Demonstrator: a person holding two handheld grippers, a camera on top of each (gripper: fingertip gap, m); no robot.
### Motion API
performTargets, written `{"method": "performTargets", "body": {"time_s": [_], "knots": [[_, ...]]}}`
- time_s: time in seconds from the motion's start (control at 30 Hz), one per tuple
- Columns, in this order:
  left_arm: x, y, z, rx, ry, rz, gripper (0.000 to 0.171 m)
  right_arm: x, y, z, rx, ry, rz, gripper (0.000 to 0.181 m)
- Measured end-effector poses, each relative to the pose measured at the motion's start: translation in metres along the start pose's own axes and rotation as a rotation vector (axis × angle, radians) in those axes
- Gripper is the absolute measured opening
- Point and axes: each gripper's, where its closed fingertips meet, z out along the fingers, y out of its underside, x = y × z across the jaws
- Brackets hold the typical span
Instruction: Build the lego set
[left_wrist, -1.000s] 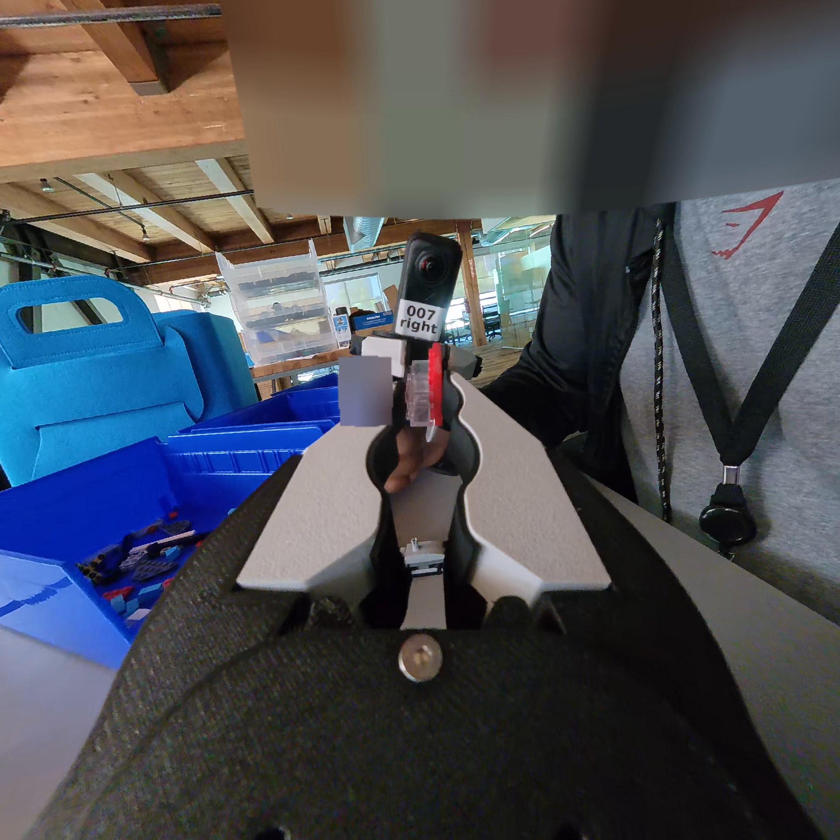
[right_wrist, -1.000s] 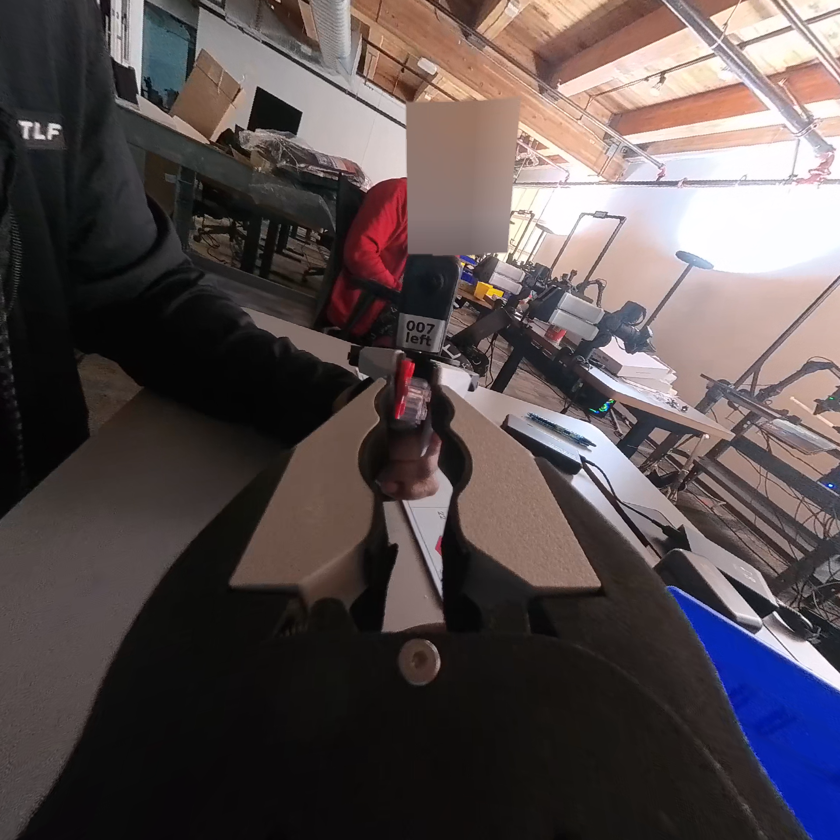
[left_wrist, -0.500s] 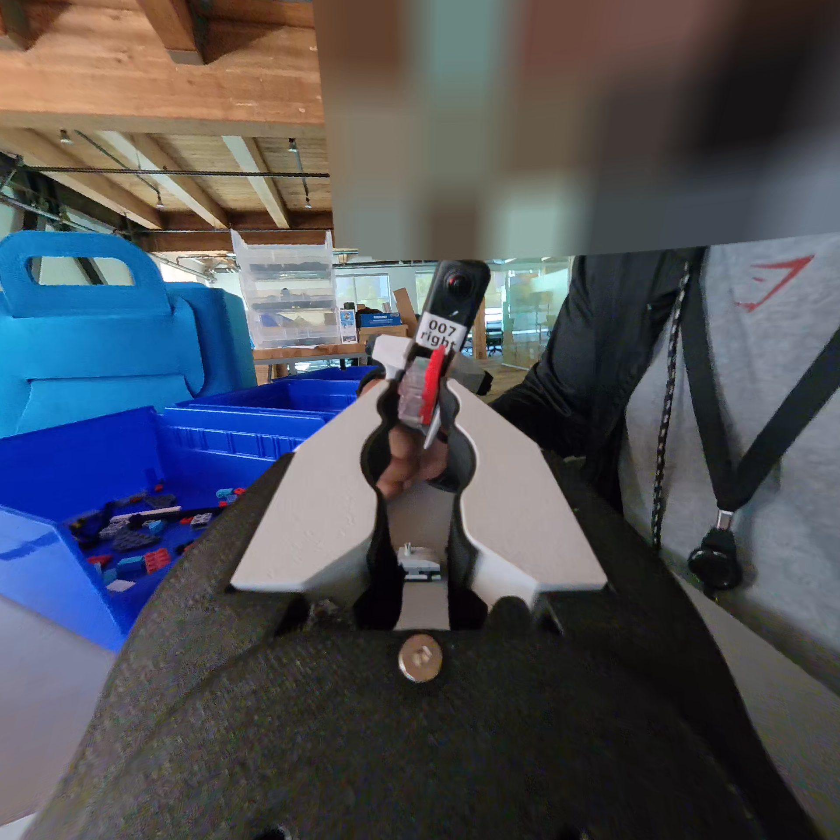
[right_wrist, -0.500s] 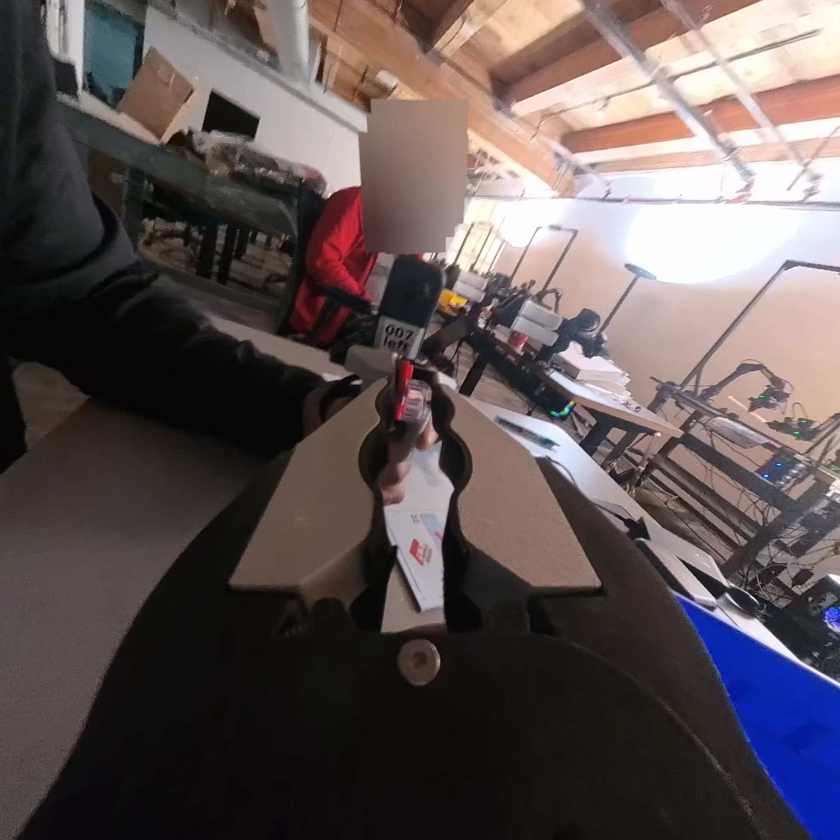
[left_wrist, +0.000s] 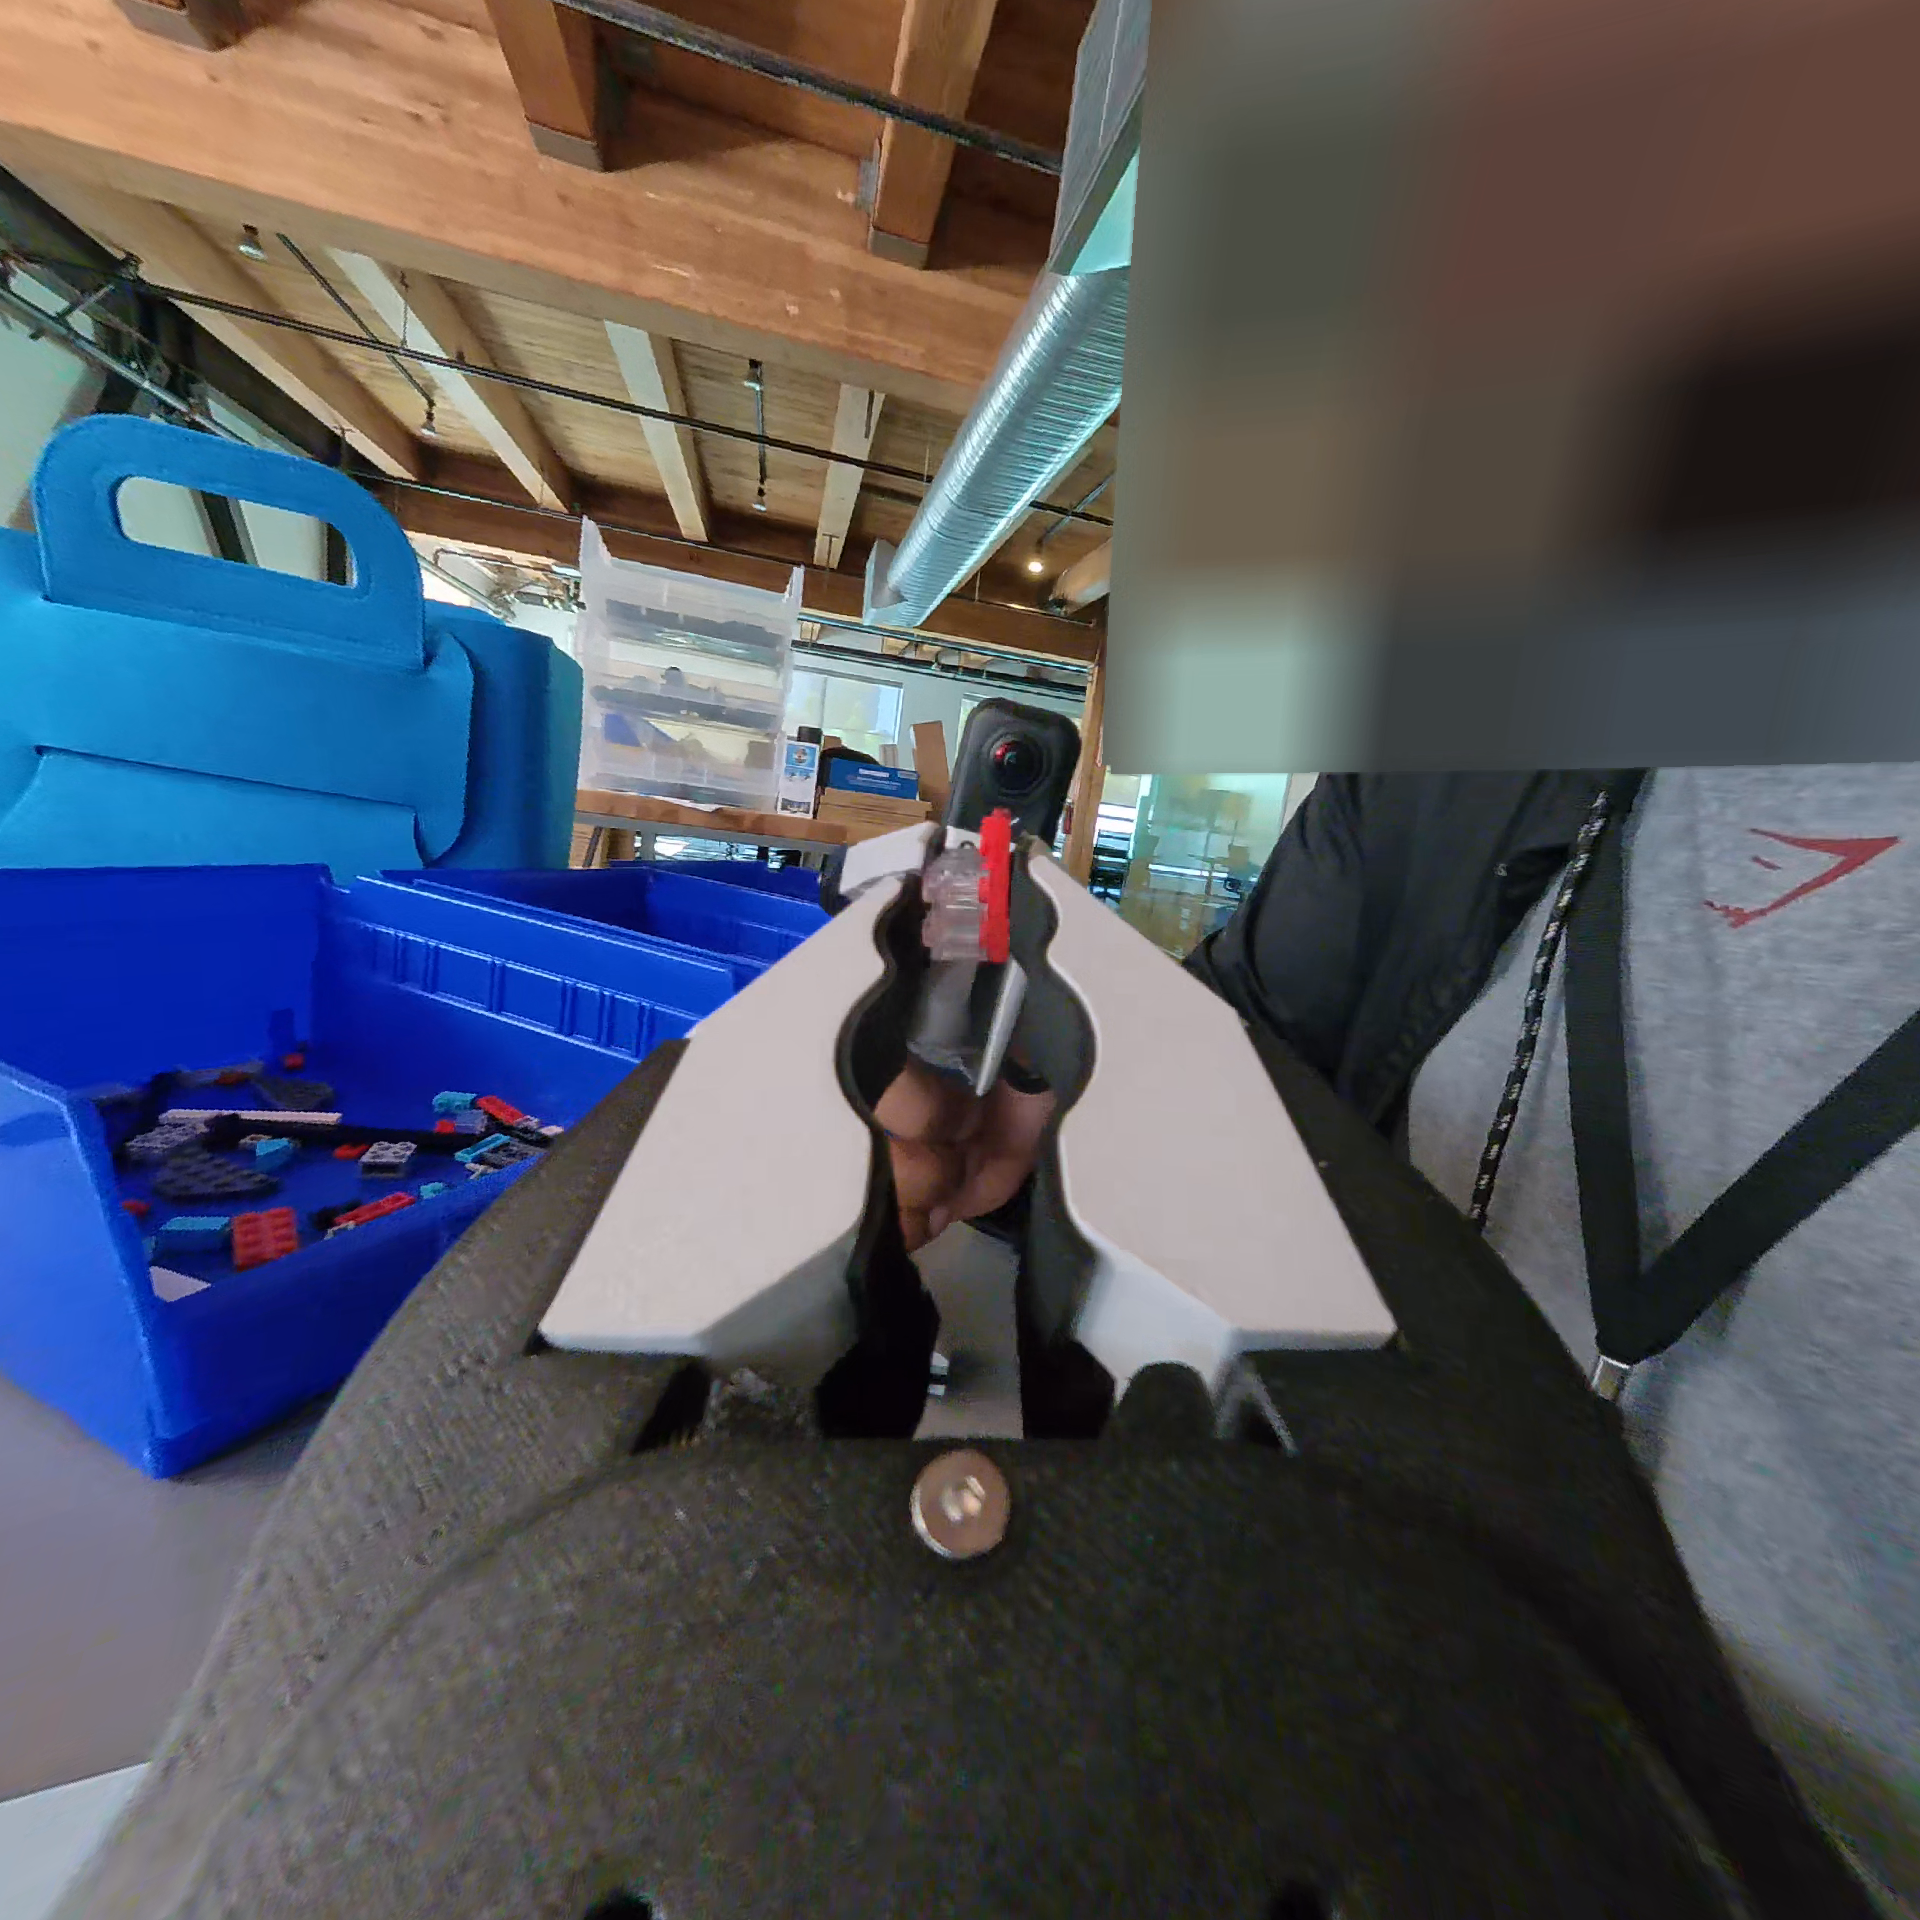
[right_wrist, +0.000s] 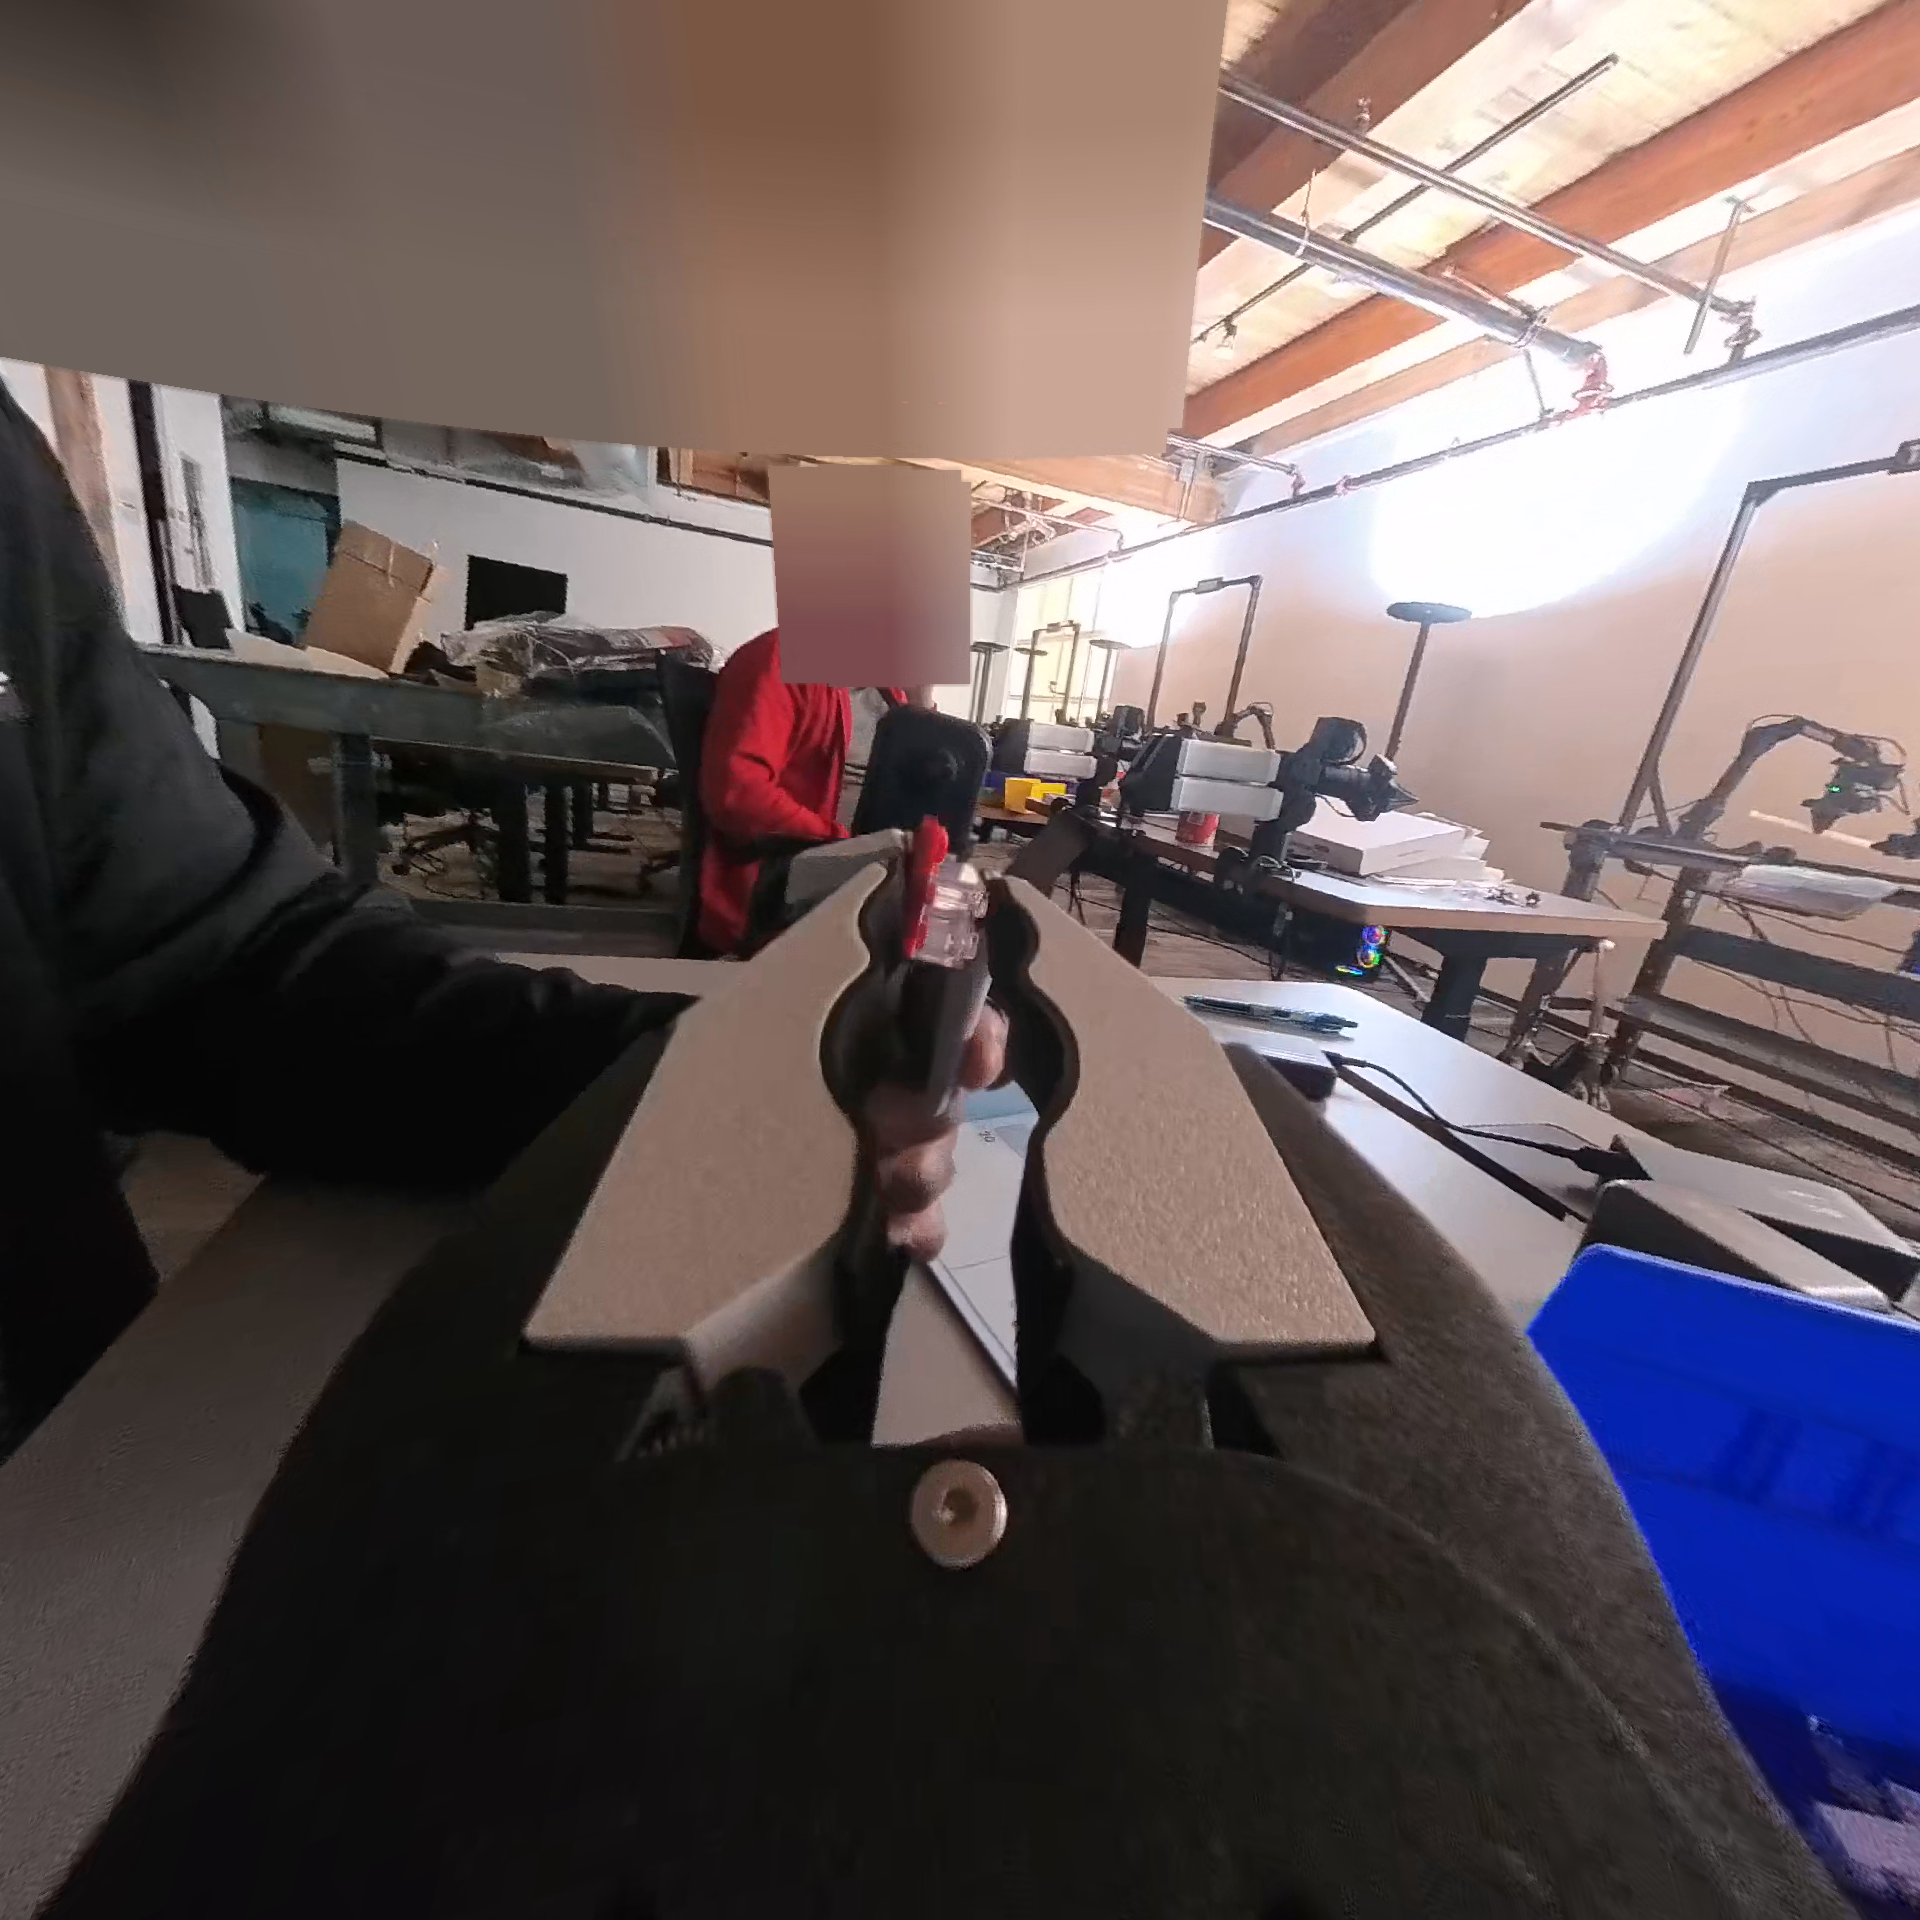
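Note:
My left gripper and my right gripper meet tip to tip in the air above the grey table. Between them is a small lego assembly: a clear brick with a thin red plate against its side. It also shows in the right wrist view, clear brick and red plate. Both pairs of jaws are closed on it. Each view shows the other gripper's black camera behind the tips and a hand below.
A blue bin with several loose lego pieces stands on the table at the left, with more blue bins behind it. In the right wrist view a blue bin is at the right and an instruction booklet lies below the grippers. The person's torso is close. Both grippers' tips are close together, under 4 cm apart.
Both grippers have tilted and drawn closer, so my fingertips now cover the other gripper's front. The clear and red pieces stay pinched between them. More of the blue bin shows.

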Motion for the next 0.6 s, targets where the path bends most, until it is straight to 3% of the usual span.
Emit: {"method": "performTargets", "body": {"time_s": [0.3,0.47,0.6], "knots": [[0.003,-0.002,0.0,0.013,-0.011,0.065,0.016,-0.002,-0.002,0.001,0.02,-0.013,0.014,0.018],[-0.006,-0.003,0.001,0.022,-0.026,-0.067,0.016,0.008,-0.001,0.0,0.022,0.028,0.068,0.017],[-0.02,-0.004,-0.003,0.052,-0.055,-0.23,0.043,0.034,-0.005,-0.005,0.097,0.139,0.252,0.018]]}}
